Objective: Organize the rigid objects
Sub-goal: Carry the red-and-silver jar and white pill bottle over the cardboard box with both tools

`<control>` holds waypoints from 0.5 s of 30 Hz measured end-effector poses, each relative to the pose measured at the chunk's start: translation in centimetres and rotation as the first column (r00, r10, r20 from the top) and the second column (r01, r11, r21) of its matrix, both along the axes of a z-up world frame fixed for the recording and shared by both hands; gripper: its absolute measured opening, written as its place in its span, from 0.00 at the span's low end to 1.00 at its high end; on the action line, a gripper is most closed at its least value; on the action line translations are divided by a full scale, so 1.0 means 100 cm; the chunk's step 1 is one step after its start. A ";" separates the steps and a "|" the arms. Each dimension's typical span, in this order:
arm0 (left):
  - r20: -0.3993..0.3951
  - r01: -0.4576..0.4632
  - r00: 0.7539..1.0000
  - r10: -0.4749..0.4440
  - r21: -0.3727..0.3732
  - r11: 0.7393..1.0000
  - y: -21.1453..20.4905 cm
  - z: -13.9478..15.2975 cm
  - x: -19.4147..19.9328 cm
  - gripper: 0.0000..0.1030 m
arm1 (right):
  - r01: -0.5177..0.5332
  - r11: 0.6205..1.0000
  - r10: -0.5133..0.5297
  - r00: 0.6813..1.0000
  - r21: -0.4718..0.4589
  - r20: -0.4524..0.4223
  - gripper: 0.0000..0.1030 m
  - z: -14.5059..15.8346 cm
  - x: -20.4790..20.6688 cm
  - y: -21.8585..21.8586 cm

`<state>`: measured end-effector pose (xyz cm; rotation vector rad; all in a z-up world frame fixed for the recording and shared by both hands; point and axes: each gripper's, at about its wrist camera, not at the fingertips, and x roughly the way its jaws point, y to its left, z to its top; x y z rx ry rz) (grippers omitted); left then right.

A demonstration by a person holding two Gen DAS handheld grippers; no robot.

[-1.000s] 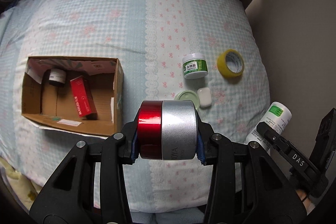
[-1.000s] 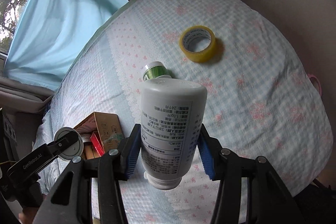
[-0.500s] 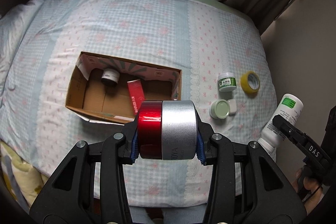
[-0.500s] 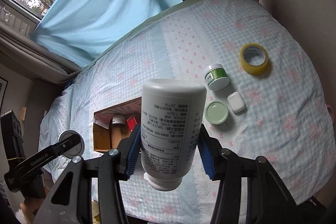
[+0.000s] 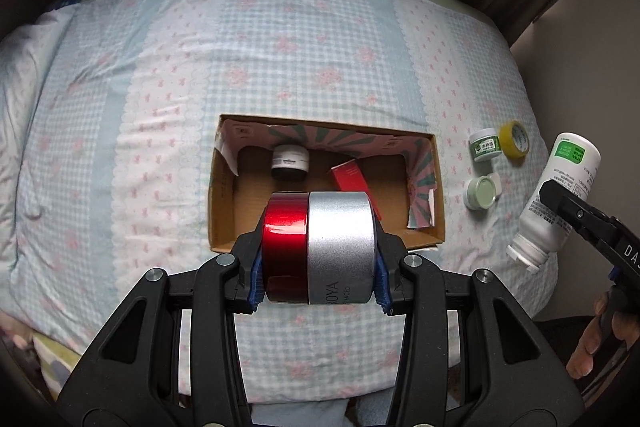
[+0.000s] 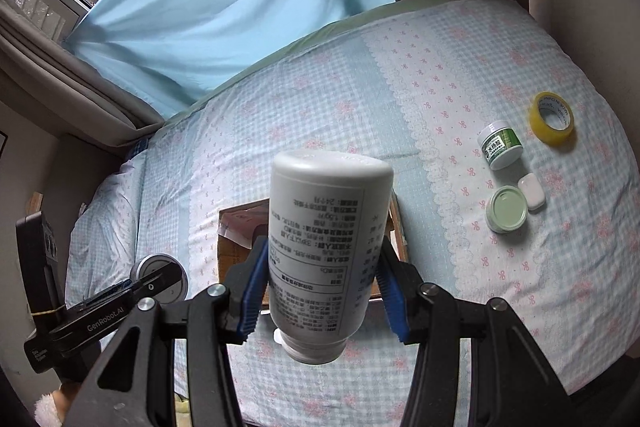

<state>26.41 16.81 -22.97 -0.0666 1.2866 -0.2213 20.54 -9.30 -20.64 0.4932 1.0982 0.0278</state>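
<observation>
White bottle (image 6: 326, 247) upended, cap down, long axis near-vertical

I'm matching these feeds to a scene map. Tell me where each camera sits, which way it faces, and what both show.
Left wrist: behind the left claw, facing down at the box on the bed; its jar and the right claw show.
Right wrist: behind the right claw, facing across the bed toward the window; its bottle and the left claw show.
Shared: box, bottle, tape, both claws.
</observation>
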 end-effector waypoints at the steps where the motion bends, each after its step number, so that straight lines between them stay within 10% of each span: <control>1: -0.005 0.009 1.000 -0.009 0.016 1.000 0.006 -0.008 0.005 0.37 | 0.001 1.000 -0.001 1.000 -0.015 -0.005 0.46 -0.002 0.005 0.009; 15: -0.064 0.148 0.988 -0.142 0.110 0.983 0.004 -0.133 0.042 0.37 | -0.163 0.960 0.125 0.977 -0.226 -0.175 0.46 -0.102 0.073 0.063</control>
